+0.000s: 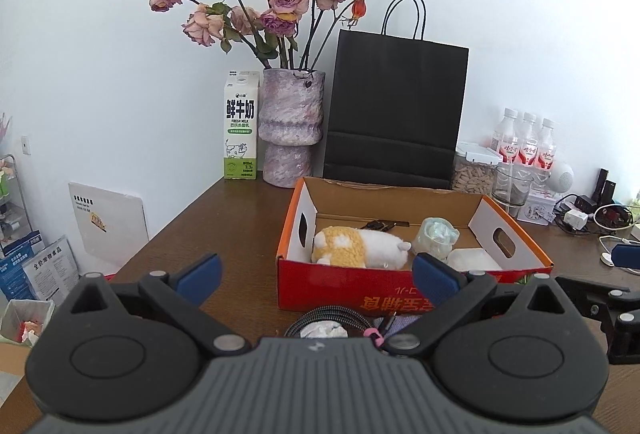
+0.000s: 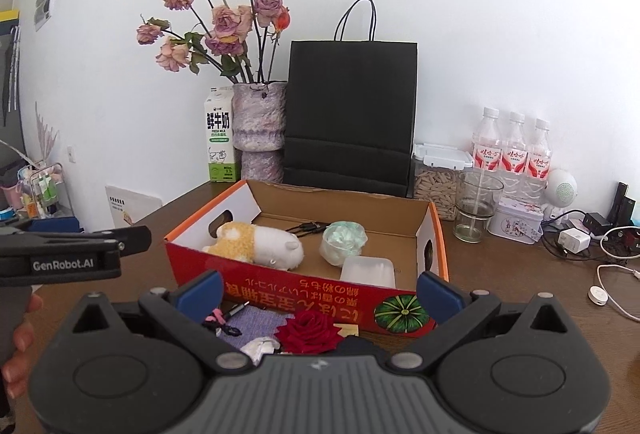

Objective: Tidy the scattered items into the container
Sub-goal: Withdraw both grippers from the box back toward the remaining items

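Black gripper [image 1: 316, 276], blue fingertips [image 1: 199, 276]

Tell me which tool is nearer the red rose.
Right. The right tool hangs directly over the red rose, which lies between its open fingers before the box. The left tool is off to the rose's left, over the braided cable.

Plush toy [image 2: 256, 244] in box [image 2: 304, 284], rose [image 2: 310, 332] before it

A milk carton [image 1: 240, 125], vase of roses [image 1: 291, 125], black paper bag [image 1: 396, 105] and three water bottles [image 2: 514, 149] line the wall.
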The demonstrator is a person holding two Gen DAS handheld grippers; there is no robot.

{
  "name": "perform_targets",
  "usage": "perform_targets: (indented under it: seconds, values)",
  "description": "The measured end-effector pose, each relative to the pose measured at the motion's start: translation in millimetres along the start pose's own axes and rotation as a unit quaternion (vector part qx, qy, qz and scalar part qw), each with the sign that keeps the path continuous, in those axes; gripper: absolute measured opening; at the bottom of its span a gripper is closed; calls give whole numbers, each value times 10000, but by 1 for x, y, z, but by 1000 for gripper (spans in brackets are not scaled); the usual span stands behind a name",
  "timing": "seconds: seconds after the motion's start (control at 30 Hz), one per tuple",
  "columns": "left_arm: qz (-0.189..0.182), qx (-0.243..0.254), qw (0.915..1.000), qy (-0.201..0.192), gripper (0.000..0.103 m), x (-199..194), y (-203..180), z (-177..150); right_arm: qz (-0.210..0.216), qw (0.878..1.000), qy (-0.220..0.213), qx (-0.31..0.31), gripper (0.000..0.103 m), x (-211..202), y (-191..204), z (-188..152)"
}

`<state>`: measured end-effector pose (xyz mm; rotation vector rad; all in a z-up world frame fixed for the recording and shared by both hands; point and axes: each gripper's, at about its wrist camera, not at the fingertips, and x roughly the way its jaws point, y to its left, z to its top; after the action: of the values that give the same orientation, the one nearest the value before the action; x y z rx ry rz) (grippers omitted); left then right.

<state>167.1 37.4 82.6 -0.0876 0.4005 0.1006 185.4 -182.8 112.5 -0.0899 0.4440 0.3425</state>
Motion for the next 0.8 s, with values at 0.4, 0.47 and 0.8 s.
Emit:
perform_targets:
  seconds: [0.4,0.47,0.8]
  values:
    - [10,50,9996,289,103,-27,11,-30,33,9993,360,-15,103,-29,1,-47]
    - [8,54,9993,360,103,-29,14,-37,24,9990,442,29,103,-31,-1,-55]
    - [-95,37,9972,745,103,-34,27,-66,32,9961,869,145,103,-38,-9,-95]
